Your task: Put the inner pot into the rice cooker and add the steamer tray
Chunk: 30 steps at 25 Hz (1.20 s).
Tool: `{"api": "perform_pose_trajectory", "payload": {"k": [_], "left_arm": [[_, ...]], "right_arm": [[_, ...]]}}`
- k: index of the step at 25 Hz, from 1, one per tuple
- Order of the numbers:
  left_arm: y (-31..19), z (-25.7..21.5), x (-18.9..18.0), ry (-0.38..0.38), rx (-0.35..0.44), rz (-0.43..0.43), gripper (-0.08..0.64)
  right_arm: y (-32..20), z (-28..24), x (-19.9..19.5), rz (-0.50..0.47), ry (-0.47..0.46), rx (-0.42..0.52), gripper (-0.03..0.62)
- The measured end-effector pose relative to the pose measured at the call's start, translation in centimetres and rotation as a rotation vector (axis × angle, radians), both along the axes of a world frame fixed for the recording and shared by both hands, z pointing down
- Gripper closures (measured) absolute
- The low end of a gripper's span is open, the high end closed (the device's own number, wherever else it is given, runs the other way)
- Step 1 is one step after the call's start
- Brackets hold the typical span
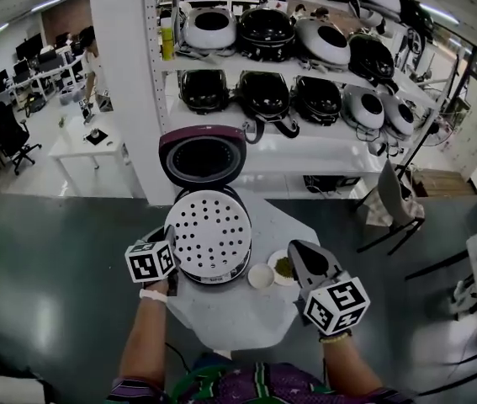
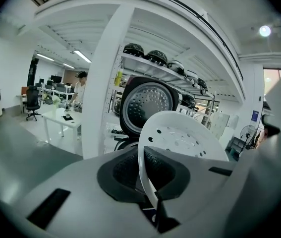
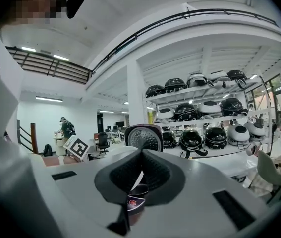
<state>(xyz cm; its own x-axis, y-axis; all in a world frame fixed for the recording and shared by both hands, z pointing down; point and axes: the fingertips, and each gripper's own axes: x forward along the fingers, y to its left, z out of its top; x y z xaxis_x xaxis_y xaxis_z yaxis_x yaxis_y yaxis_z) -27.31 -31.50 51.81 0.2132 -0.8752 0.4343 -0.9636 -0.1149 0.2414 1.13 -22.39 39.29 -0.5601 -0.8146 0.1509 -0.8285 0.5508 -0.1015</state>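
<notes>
A white perforated steamer tray (image 1: pixel 210 232) hangs over the dark red rice cooker (image 1: pixel 221 277) on the small table. The cooker's lid (image 1: pixel 202 155) stands open behind it. My left gripper (image 1: pixel 169 257) is shut on the tray's left rim; in the left gripper view the tray (image 2: pixel 182 137) stands on edge between the pads of that gripper (image 2: pixel 148 178), with the lid (image 2: pixel 147 103) beyond. The tray hides the cooker's inside, so no inner pot shows. My right gripper (image 1: pixel 295 249) is shut with nothing in it, just right of the tray; in its own view this gripper (image 3: pixel 139 175) faces the lid (image 3: pixel 143 138).
A small white cup (image 1: pixel 260 276) and a dish of green stuff (image 1: pixel 283 268) sit right of the cooker on the white table (image 1: pixel 230 322). Shelves with several other rice cookers (image 1: pixel 288 40) stand behind. A white pillar (image 1: pixel 120 74) rises at the left, and a chair (image 1: pixel 394 200) stands at the right.
</notes>
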Motion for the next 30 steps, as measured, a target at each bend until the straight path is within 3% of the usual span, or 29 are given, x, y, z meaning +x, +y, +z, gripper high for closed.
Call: {"api": "perform_pose_trajectory", "payload": {"k": [8, 15, 30], "left_arm": [[-5.4, 2.6, -1.3, 0.014, -0.06, 0.069, 0.526], [-8.7, 5.8, -1.7, 0.031, -0.137, 0.074, 0.526], [-11.0, 11.0, -0.9, -0.05, -0.282, 0.027, 0.525]], "right_arm": [[-2.6, 0.9, -2.1, 0.075, 0.013, -0.013, 0.586], [-4.3, 3.0, -2.8, 0.089, 0.026, -0.058, 0.586], [-9.6, 5.6, -1.8, -0.005, 0.0, -0.105, 0.586]]}}
